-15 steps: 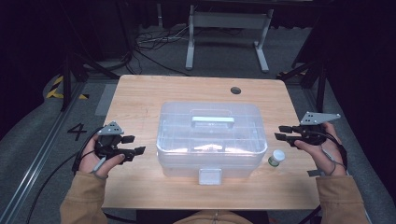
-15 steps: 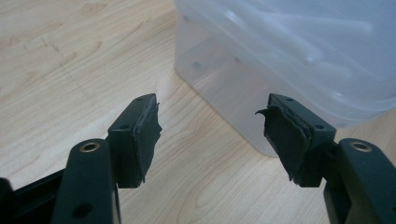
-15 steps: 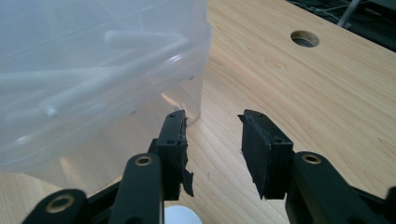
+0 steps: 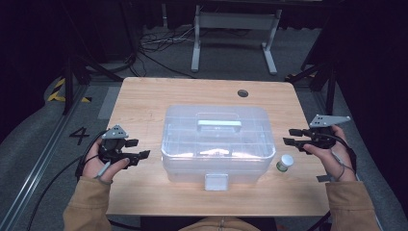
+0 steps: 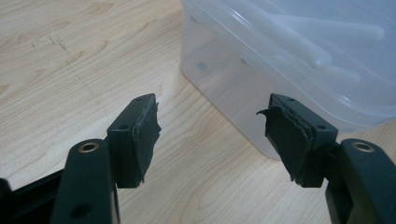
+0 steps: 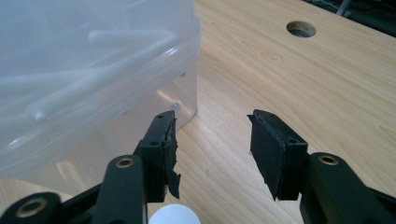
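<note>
High view: clear plastic storage box (image 4: 219,144) centred on wooden table (image 4: 144,96), lid on, front latch (image 4: 216,182) toward the person and apparently shut, white carry handle (image 4: 219,124) flat on top. Left gripper (image 4: 142,155) just beside box's left end, right gripper (image 4: 287,136) just beside its right end, both pointing inward, neither touching. Left gripper view: jaws spread wide, nothing between pads (image 5: 145,135), box corner (image 5: 261,70) close ahead and slightly off to one side. Right gripper view: jaws likewise apart and empty, box wall (image 6: 116,93) ahead of one jaw, bare wood between. Small white-capped bottle (image 4: 285,162) standing on table near box's right front corner, under right hand (image 4: 332,154); white cap (image 6: 172,215) peeking in at bottom edge of right gripper view. Contents of box blurred through plastic, some pale rod-like shapes, cannot tell what. Reads as approach stage: flanking the box before handling it, nothing gripped yet. Next likely: either pop front latch to lift lid, or pick up bottle first. Latch needs a jaw brought round to the front face; bottle needs right gripper dropped down and back, jaws already wide enough by the look of it. Watch for knocking bottle over.
</note>
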A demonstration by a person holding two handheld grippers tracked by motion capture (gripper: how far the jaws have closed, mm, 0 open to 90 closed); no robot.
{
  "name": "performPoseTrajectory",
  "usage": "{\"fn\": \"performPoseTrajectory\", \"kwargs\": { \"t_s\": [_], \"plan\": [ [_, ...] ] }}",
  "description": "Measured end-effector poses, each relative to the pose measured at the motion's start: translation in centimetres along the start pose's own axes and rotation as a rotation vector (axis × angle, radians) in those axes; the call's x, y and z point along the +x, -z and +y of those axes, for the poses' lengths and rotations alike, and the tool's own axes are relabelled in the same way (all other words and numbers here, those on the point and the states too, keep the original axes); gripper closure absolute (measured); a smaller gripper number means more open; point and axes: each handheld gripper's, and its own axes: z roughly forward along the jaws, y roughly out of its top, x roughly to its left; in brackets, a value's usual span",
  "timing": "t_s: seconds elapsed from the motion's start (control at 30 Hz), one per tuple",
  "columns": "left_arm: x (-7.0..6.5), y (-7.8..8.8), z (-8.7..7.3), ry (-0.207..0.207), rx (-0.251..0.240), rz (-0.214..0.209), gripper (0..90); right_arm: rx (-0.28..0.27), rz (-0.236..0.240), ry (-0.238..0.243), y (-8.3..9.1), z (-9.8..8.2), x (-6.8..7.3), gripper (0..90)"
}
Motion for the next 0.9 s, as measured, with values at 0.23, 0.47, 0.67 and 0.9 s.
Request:
{"fn": "performPoseTrajectory", "kwargs": {
  "t_s": [0.23, 0.47, 0.67, 0.9],
  "plan": [
    [-0.4, 0.3, 1.1, -0.002, -0.023, -0.021, 35.8, -0.017, -0.002, -0.026, 0.6, -0.2, -0.1, 48.0],
    [-1.0, 1.1, 2.1, -0.023, -0.042, -0.040, 35.9, -0.034, -0.013, -0.034, 1.3, -0.3, -0.1, 48.0],
    [-1.7, 2.1, 3.7, -0.046, -0.053, -0.049, 36.0, -0.018, -0.012, -0.035, 1.0, -0.3, 0.1, 47.8],
    [-2.8, 2.7, 5.7, -0.088, -0.072, -0.083, 36.0, -0.012, -0.003, -0.037, 0.8, -0.5, 0.1, 47.7]
  ]
}}
